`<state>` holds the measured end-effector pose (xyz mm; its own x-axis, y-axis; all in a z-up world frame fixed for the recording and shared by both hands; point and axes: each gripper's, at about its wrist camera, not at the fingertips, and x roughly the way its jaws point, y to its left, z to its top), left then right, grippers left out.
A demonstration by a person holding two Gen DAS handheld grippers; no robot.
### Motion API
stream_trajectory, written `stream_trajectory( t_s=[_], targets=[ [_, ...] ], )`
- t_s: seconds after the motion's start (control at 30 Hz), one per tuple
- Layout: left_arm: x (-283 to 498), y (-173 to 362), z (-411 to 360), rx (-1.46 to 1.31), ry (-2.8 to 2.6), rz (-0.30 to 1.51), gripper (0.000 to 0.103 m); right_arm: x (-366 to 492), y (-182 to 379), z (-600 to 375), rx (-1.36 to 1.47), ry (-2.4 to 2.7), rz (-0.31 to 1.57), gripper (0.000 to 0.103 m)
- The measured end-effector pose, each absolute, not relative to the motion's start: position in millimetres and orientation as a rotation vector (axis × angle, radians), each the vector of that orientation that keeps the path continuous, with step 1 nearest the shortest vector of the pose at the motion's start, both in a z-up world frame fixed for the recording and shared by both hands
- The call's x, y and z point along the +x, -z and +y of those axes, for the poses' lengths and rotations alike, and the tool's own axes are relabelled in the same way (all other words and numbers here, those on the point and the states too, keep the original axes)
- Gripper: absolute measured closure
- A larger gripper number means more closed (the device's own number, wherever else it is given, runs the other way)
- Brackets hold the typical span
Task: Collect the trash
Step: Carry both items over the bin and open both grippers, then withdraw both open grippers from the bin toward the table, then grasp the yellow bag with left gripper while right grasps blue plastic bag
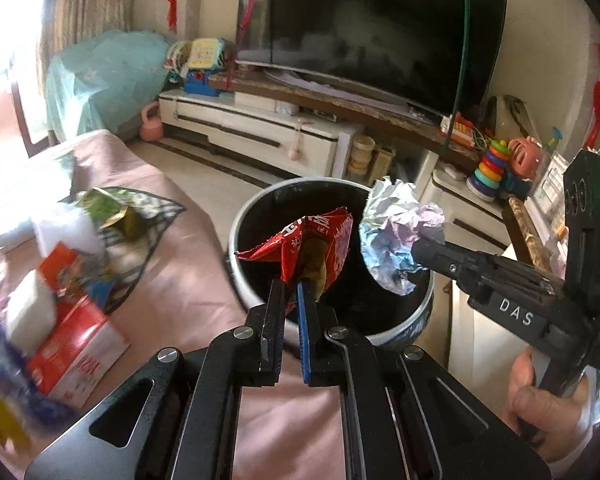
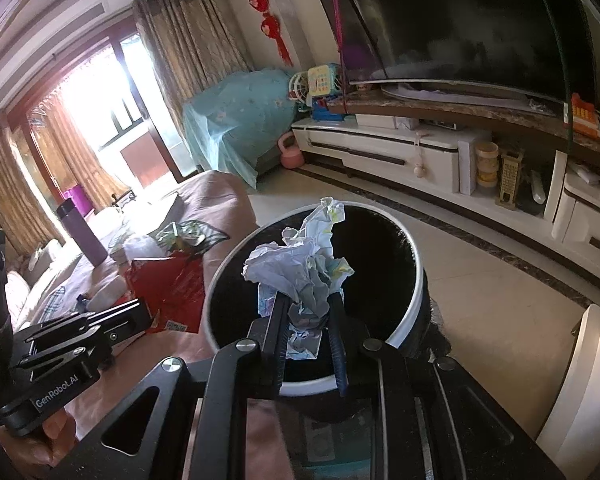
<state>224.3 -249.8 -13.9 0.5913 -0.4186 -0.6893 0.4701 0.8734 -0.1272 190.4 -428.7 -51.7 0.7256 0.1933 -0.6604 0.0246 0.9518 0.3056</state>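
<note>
My left gripper (image 1: 290, 286) is shut on a red snack wrapper (image 1: 308, 244), which hangs over the mouth of a round bin (image 1: 240, 216) with a white rim and black inside. My right gripper (image 2: 306, 300) is shut on a ball of crumpled white paper (image 2: 300, 268) over the same bin (image 2: 414, 264). In the left wrist view the right gripper (image 1: 418, 252) comes in from the right with the crumpled paper (image 1: 396, 240) above the bin's right rim. In the right wrist view the left gripper (image 2: 142, 310) enters from the left, the red wrapper (image 2: 168, 292) beside the bin's left edge.
A table under a pink cloth (image 1: 172, 280) lies left of the bin, with a red box (image 1: 72, 344), a green-patterned bag (image 1: 128, 216) and a purple flask (image 2: 82, 232). Beyond stand a TV (image 1: 380, 28), a white cabinet (image 1: 252, 128), toys (image 1: 488, 168) and bare floor (image 2: 500, 280).
</note>
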Motion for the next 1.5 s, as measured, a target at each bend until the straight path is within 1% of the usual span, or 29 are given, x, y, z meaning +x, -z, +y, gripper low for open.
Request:
stream_trajectory(
  t_s=[0.17,0.23,0.27,0.3,0.33,0.37,0.4,0.47,0.57,0.6,0.67,0.7,0.73,0.8,0.87,0.93,1.0,1.5],
  targets=[
    [242.9,22.0,-265.1,0.084,0.526,0.817,0.097,203.1,57.5,-437.5,0.303,-0.090,0.783,0.081],
    [247.9,24.8,-269.3,0.090,0.535,0.834,0.092,209.0,60.3,-440.7,0.300,-0.089,0.798,0.080],
    [250.0,26.5,-270.9,0.090,0.539,0.848,0.086,210.7,61.4,-441.6,0.301,-0.089,0.803,0.080],
    [250.4,27.3,-270.6,0.086,0.541,0.851,0.081,212.6,62.8,-442.8,0.302,-0.085,0.811,0.076],
    [250.6,27.4,-270.9,0.085,0.539,0.851,0.078,214.1,63.3,-443.5,0.305,-0.083,0.815,0.068],
    [249.6,27.3,-270.8,0.089,0.532,0.850,0.070,214.6,63.7,-444.9,0.312,-0.084,0.815,0.064],
    [247.9,26.7,-269.5,0.089,0.523,0.844,0.062,214.3,63.4,-445.8,0.317,-0.087,0.813,0.058],
    [245.4,26.4,-266.1,0.085,0.516,0.835,0.061,213.5,61.5,-446.7,0.319,-0.085,0.807,0.053],
    [241.0,26.4,-257.0,0.068,0.507,0.837,0.048,209.5,57.8,-445.0,0.317,-0.083,0.792,0.045],
    [239.8,26.0,-253.9,0.065,0.502,0.834,0.047,207.5,56.7,-444.2,0.318,-0.081,0.787,0.040],
    [233.2,25.5,-244.9,0.057,0.493,0.831,0.045,203.5,54.9,-442.3,0.325,-0.080,0.777,0.037],
    [230.4,25.3,-241.1,0.052,0.487,0.829,0.043,201.8,54.0,-441.3,0.328,-0.082,0.773,0.033],
    [224.4,25.3,-233.4,0.043,0.475,0.822,0.041,197.4,52.3,-439.1,0.331,-0.081,0.764,0.028],
    [215.1,24.3,-219.3,0.028,0.458,0.813,0.041,190.2,49.2,-433.8,0.336,-0.085,0.749,0.022],
    [205.0,23.7,-205.7,0.014,0.443,0.803,0.040,183.6,46.7,-426.4,0.343,-0.096,0.738,0.019],
    [194.4,23.1,-191.7,0.004,0.421,0.793,0.040,177.0,45.1,-417.5,0.350,-0.108,0.730,0.012],
    [183.9,22.8,-176.2,-0.008,0.399,0.784,0.040,167.6,44.0,-404.3,0.356,-0.124,0.719,0.009],
    [128.8,34.5,-72.3,-0.090,0.246,0.780,0.039,137.1,48.6,-311.1,0.325,-0.288,0.737,0.008]
  ],
)
